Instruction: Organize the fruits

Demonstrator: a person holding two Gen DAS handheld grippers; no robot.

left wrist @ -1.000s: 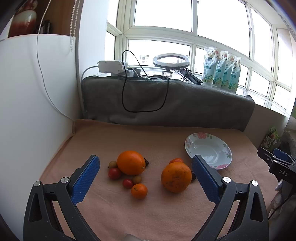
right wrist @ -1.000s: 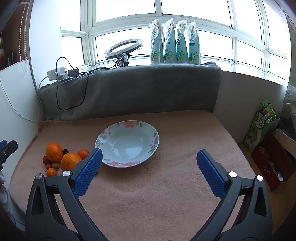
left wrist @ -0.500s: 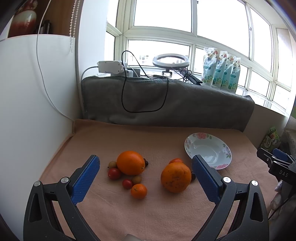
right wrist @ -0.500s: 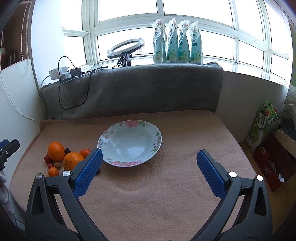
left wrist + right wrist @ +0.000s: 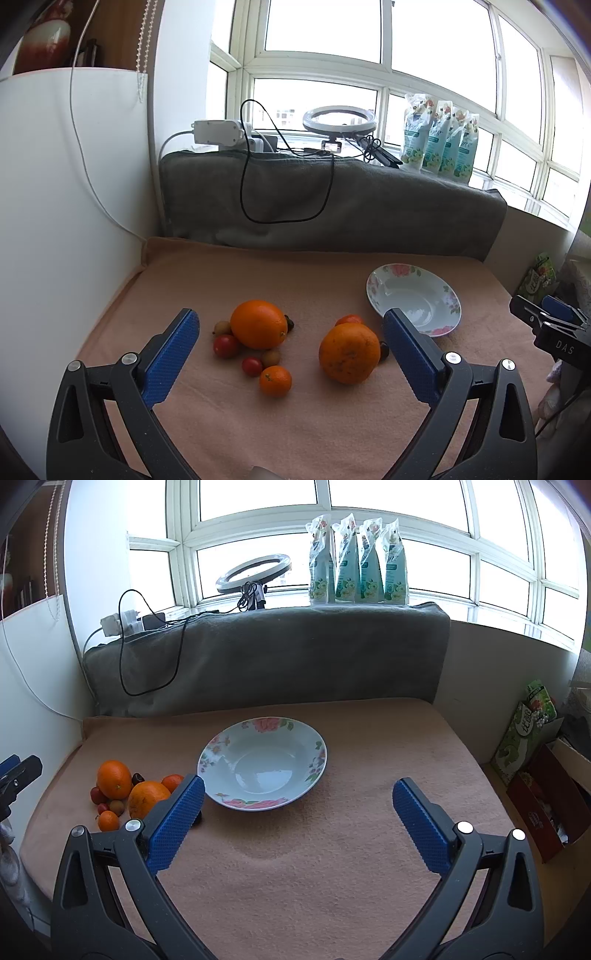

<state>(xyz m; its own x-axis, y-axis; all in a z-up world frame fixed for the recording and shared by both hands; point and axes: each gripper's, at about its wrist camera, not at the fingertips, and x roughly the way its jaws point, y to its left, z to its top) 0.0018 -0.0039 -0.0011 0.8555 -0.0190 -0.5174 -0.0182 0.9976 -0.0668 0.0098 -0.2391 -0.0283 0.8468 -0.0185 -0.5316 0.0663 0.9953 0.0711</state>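
Two large oranges [image 5: 258, 324] [image 5: 349, 352] lie on the pink cloth with a small mandarin [image 5: 275, 380], cherry tomatoes [image 5: 225, 345] and other small fruits around them. A white flowered bowl [image 5: 443, 295] stands empty to their right; it also shows in the right wrist view [image 5: 321, 749]. My left gripper [image 5: 290, 334] is open above the fruits and holds nothing. My right gripper [image 5: 297, 801] is open and empty, just in front of the bowl. The fruit pile [image 5: 147, 799] lies at its left.
A grey blanket [image 5: 266, 661] covers the back ledge, with a ring light [image 5: 253, 572], cables and several pouches [image 5: 356, 557] on the sill. A white panel [image 5: 55, 221] walls the left side. Boxes [image 5: 528, 738] stand past the table's right edge.
The right gripper's view has shifted slightly, so the bowl sits a little further right and higher. The left gripper has barely moved.
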